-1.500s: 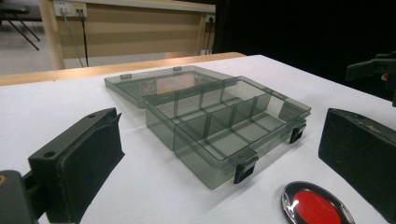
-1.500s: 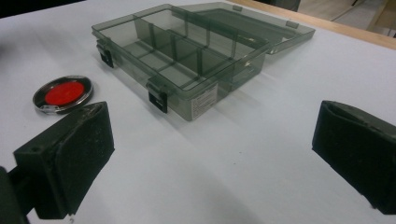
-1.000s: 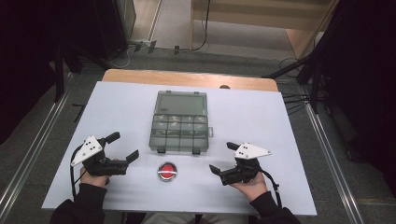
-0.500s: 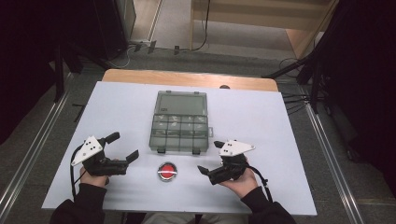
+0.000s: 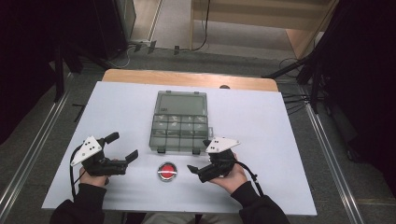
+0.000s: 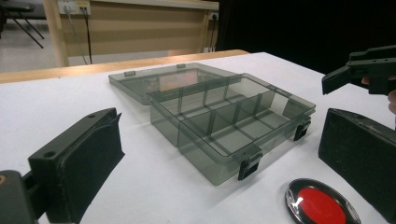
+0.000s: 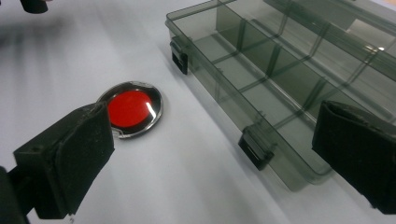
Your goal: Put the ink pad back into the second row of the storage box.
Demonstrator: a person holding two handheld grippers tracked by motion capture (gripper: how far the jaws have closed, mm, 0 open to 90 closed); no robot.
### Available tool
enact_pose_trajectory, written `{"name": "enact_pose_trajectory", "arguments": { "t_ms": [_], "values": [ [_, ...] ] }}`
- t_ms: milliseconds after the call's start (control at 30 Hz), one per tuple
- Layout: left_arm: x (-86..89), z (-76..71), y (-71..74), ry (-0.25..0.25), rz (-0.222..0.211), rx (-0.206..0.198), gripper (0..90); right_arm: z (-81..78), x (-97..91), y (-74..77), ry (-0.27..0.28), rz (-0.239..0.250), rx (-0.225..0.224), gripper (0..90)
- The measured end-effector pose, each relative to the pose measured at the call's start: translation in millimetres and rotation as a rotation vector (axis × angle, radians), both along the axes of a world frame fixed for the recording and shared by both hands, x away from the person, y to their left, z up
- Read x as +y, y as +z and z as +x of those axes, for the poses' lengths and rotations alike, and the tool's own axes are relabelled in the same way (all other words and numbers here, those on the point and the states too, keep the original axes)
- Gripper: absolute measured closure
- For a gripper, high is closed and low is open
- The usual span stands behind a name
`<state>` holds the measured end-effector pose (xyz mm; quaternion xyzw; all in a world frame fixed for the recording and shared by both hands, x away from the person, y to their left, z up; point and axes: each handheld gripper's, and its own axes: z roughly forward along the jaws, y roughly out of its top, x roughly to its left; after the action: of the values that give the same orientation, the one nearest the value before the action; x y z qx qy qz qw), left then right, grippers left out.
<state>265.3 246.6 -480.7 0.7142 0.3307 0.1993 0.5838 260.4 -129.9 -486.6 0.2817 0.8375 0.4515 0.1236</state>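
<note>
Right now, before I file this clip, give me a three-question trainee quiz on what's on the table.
1. True or false: the lid of the compartment box is shut.
2. Which gripper is nearer the red disc: A) left gripper, B) right gripper?
3. Fill in: both grippers' fingers are ____, holding nothing.

Key:
1. False; the lid lies folded back on the white table.
2. B.
3. Open.

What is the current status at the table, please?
Both grippers open: right gripper beside the red disc, left gripper apart. Disc flat on the table, untouched. Open organiser box behind; nothing blocking.
</note>
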Motion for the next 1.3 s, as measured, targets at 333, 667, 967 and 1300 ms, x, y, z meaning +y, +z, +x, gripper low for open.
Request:
{"name": "enact_pose_trajectory", "arguments": {
  "t_ms": [333,667,967,1300],
  "values": [
    [-0.3,0.0,-0.2,-0.006,0.0,0.003,0.0,4.1,18.6,-3.3,0.039,-0.034,0.015,0.0],
    [-0.3,-0.2,-0.1,-0.006,-0.002,0.004,0.0,7.5,37.8,-7.2,0.087,-0.083,0.033,0.0],
    [0.2,-0.5,0.4,-0.005,-0.009,0.005,0.0,13.0,59.0,-7.0,0.142,-0.115,0.034,0.0],
    [0.3,-0.6,0.0,-0.003,-0.007,0.009,0.0,17.7,79.3,-15.0,0.184,-0.157,0.065,0.0]
  ]
}}
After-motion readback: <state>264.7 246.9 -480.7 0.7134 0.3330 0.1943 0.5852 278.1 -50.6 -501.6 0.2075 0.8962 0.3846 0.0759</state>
